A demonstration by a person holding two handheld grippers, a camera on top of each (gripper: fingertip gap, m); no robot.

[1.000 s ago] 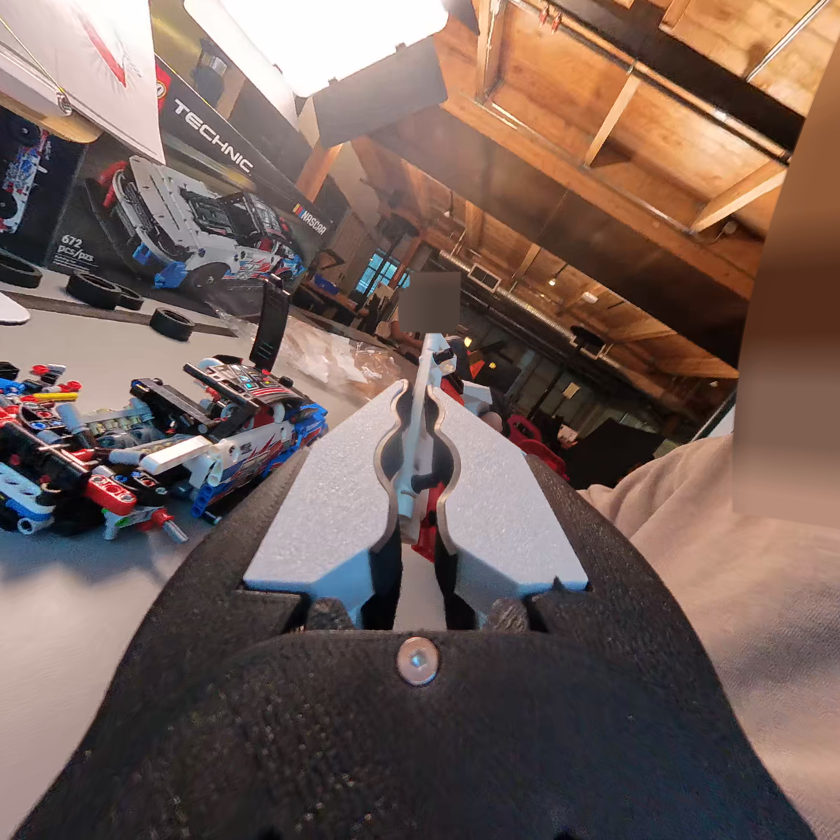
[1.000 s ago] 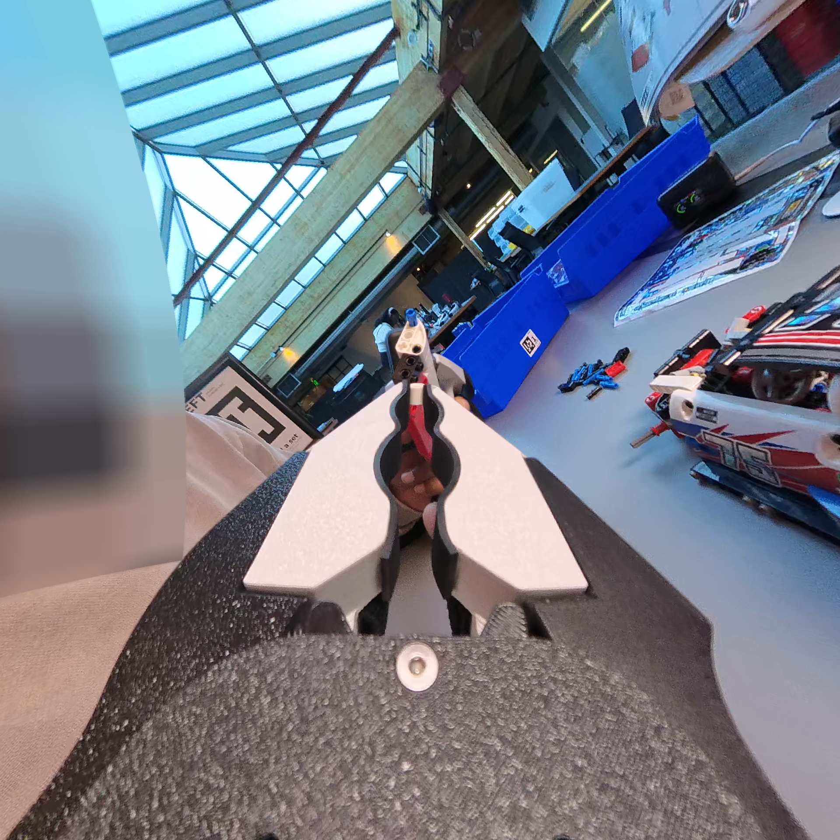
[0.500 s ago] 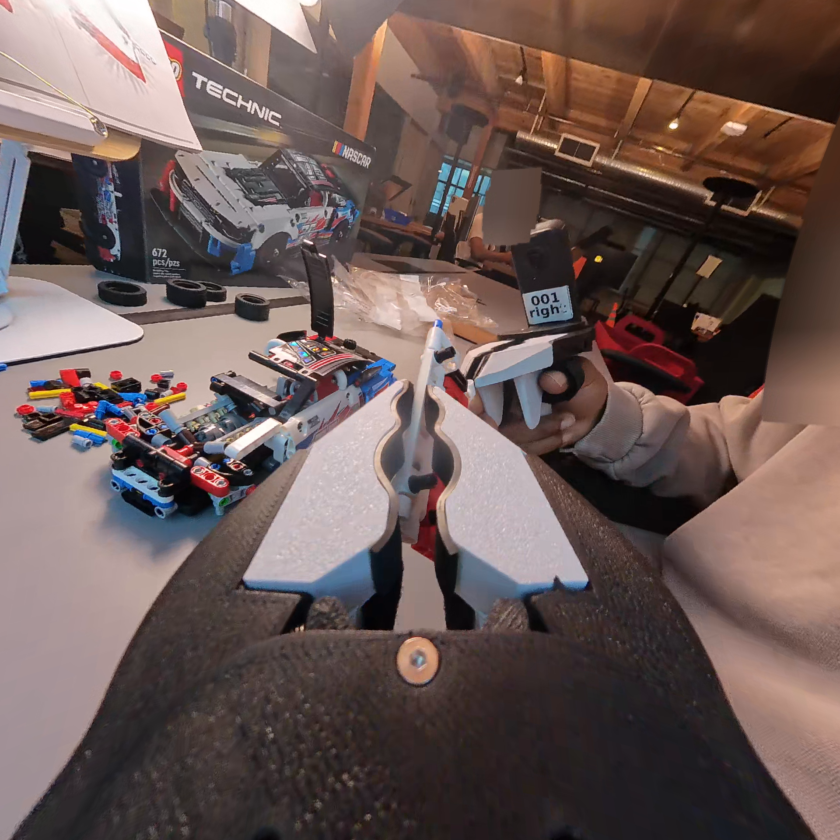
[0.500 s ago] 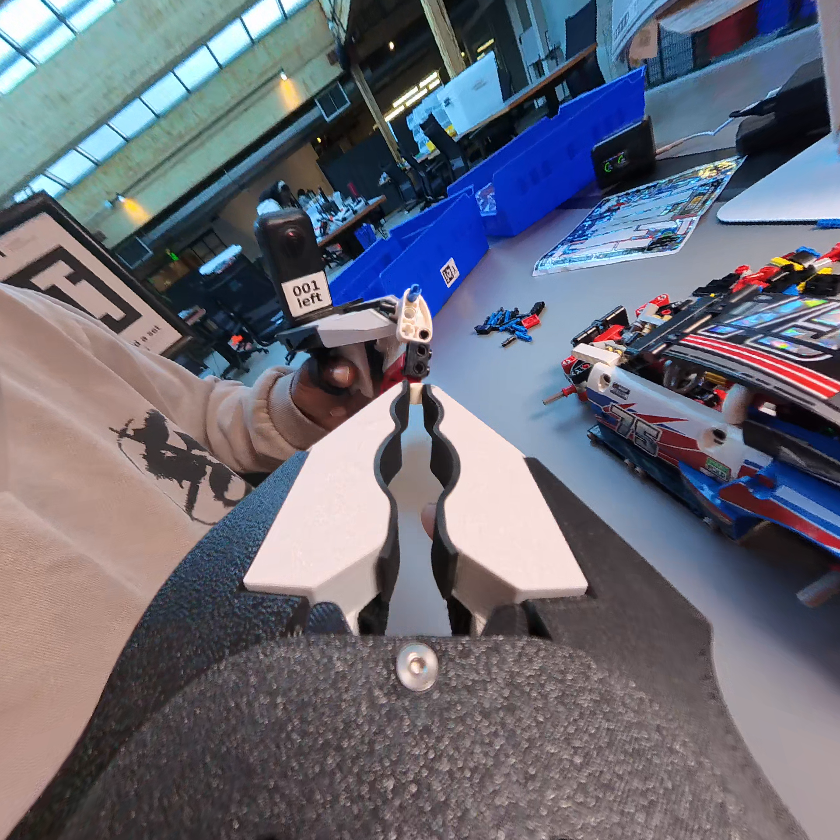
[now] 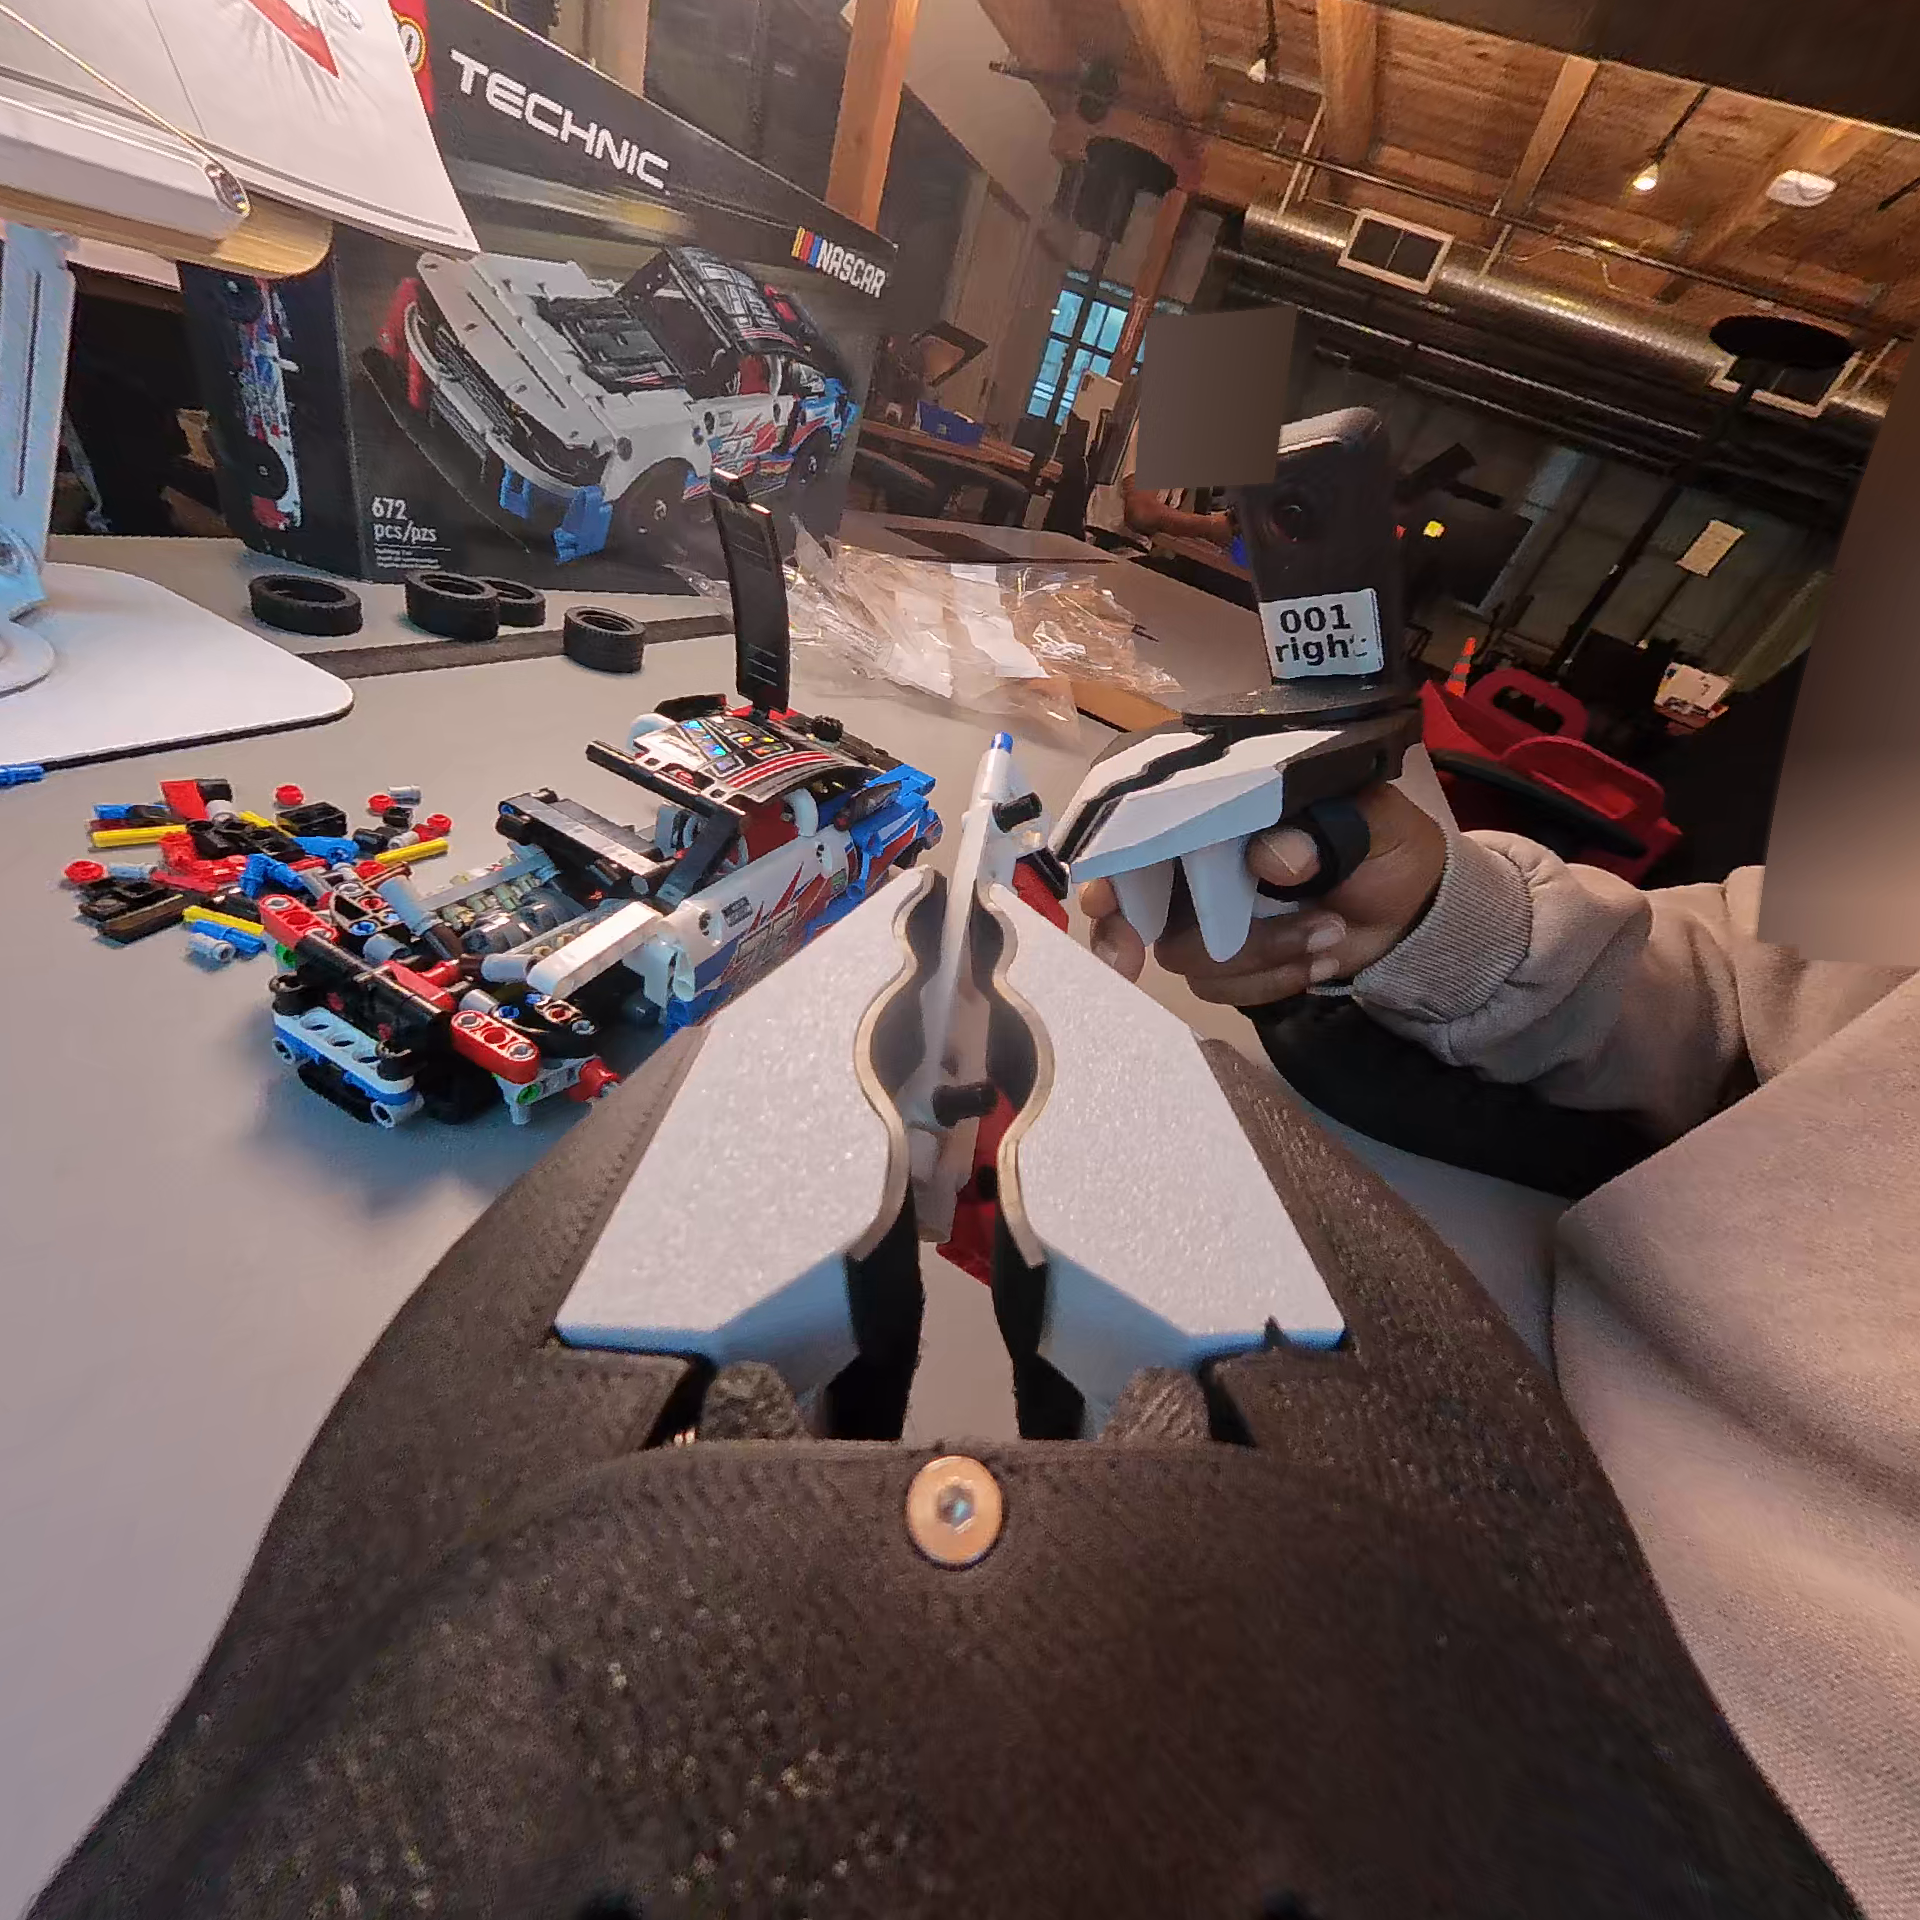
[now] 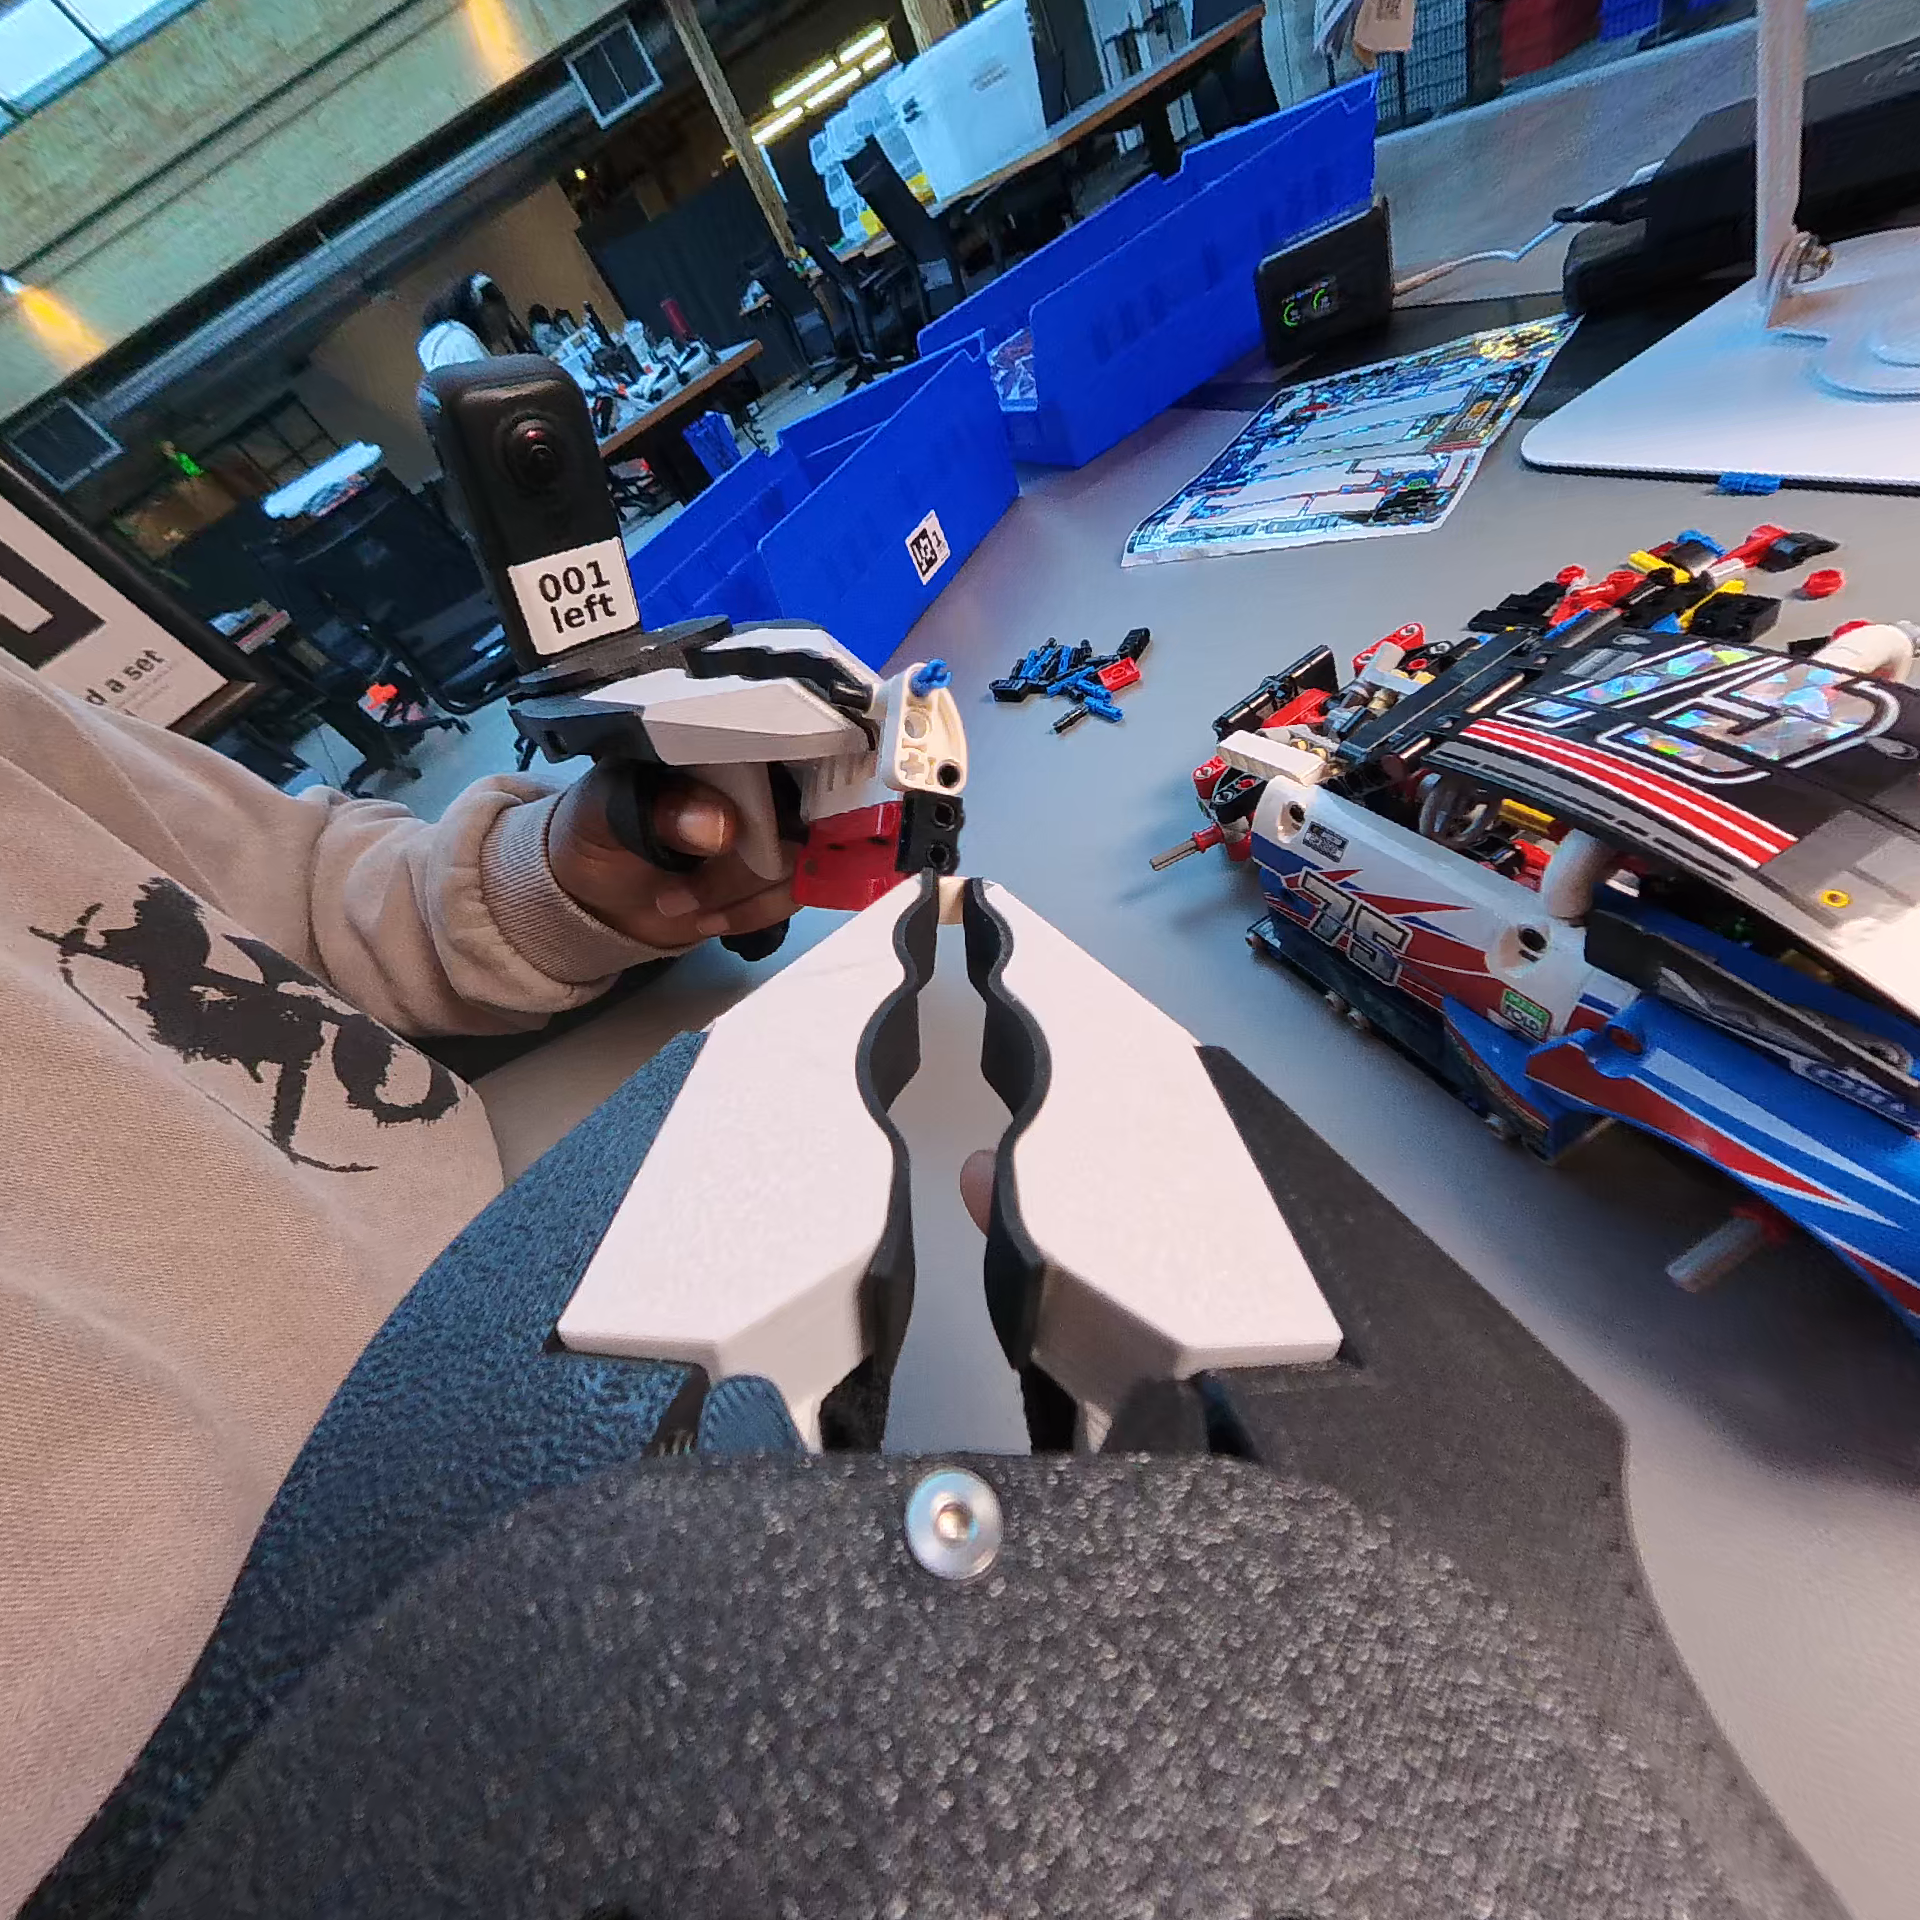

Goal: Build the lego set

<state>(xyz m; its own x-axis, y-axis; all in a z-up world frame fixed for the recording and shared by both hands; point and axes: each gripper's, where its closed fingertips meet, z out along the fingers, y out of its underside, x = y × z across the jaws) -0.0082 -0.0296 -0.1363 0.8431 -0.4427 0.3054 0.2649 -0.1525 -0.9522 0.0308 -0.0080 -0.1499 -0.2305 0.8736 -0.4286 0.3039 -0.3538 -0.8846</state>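
Right wrist view: left gripper pinches the white-and-red subassembly, long axis upright, just beyond the right gripper; its jaws nearly closed, empty.

A timber ceiling with exposed joists spanned the room, a silver duct running beneath it beside wooden posts. Small blue-lit windows glowed far back. Long work desks and dark office chairs filled the hall under strip lights.
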